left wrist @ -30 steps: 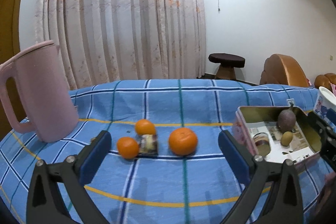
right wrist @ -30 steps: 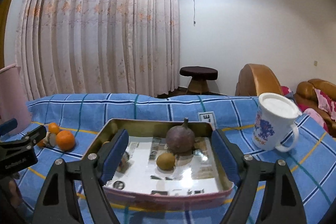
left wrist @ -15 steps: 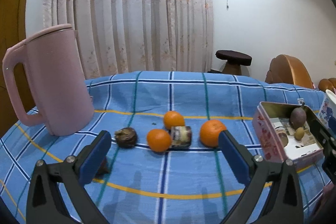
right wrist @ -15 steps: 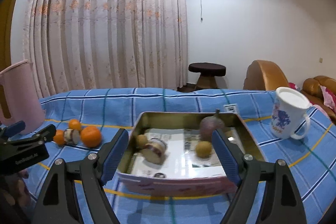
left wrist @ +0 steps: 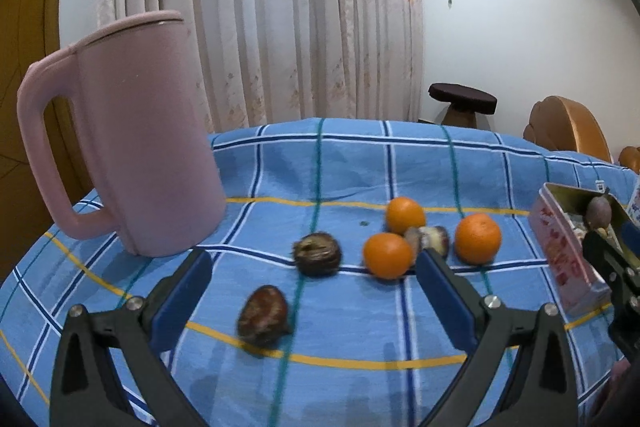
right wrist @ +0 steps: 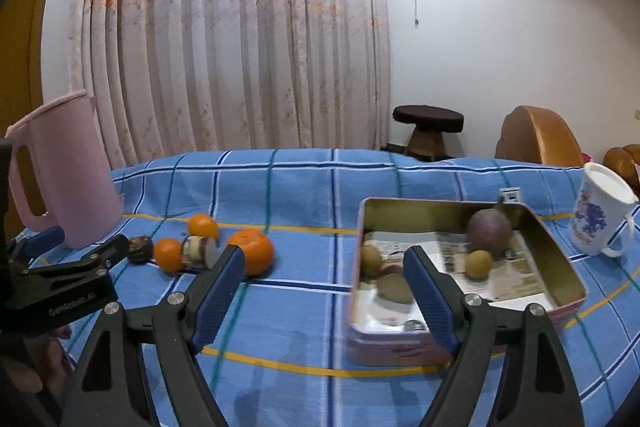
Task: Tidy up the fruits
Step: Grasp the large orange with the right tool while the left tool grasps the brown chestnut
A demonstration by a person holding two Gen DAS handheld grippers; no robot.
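Observation:
Three oranges lie on the blue checked cloth: the largest (left wrist: 477,239) (right wrist: 252,251), a middle one (left wrist: 387,255) and a far one (left wrist: 405,215). A cut dark fruit piece (left wrist: 430,237) lies among them. Two dark brown fruits (left wrist: 318,253) (left wrist: 263,314) lie nearer. My left gripper (left wrist: 312,291) is open and empty, low over the cloth with the nearer brown fruit between its fingers. My right gripper (right wrist: 324,281) is open and empty, left of the metal tin (right wrist: 556,251), which holds a purple fruit (right wrist: 489,231) and small brownish fruits (right wrist: 479,264).
A tall pink jug (left wrist: 132,155) stands at the left of the table. A white printed mug (right wrist: 598,215) stands right of the tin. Behind the table are curtains, a dark stool (right wrist: 427,127) and brown armchairs.
Both views have swung left. The left gripper now faces the two brown fruits and the jug; the tin has slid to its right edge. The right gripper moved left off the tin.

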